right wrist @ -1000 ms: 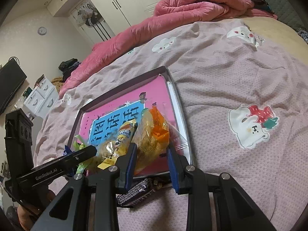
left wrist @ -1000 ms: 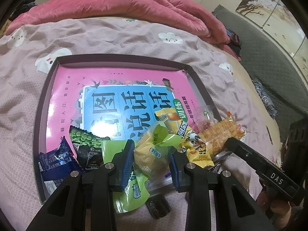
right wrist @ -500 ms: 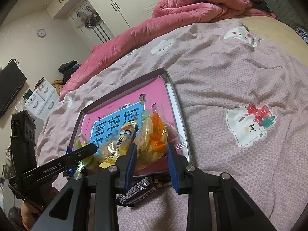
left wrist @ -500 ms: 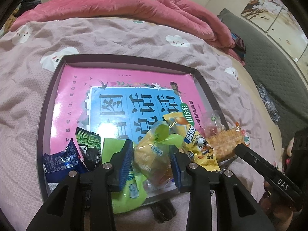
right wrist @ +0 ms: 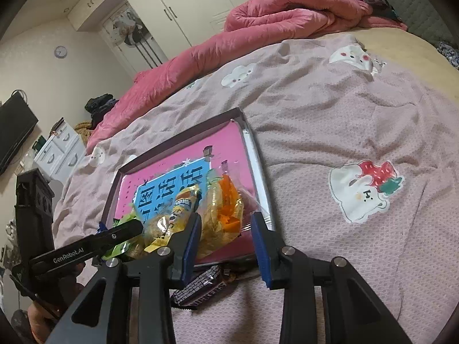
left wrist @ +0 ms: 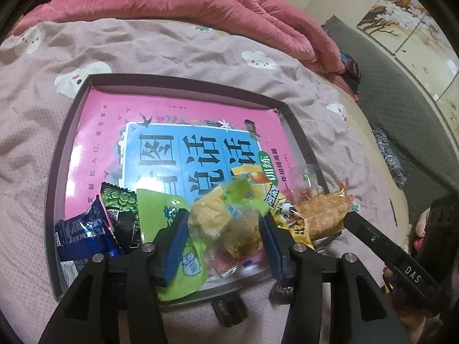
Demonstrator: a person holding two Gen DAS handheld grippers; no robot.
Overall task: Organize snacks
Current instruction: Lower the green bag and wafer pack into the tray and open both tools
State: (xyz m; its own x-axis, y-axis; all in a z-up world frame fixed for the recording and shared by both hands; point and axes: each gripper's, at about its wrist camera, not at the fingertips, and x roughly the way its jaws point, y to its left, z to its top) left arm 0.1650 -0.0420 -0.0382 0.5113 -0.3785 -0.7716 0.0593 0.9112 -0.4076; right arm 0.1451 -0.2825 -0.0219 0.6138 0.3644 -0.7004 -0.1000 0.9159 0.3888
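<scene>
A dark tray holding a pink book lies on the bed. Several snack packets crowd its near edge. My left gripper is opening. A yellow cake in a clear and green wrapper rests on the tray between its blue pads, which are easing off it. My right gripper is opening too. A clear packet with orange print lies between its pads, and the right pad stands clear of it. Each gripper shows at the edge of the other's view.
A blue packet, a green pea packet, a lime packet, a yellow packet and a cracker packet lie along the tray's front. A Snickers bar lies on the pink blanket before the tray. A rolled pink quilt sits behind.
Both grippers' jaws have widened around their packets, the left more than the right. The packets have settled onto the tray. Neither hand has shifted noticeably.
</scene>
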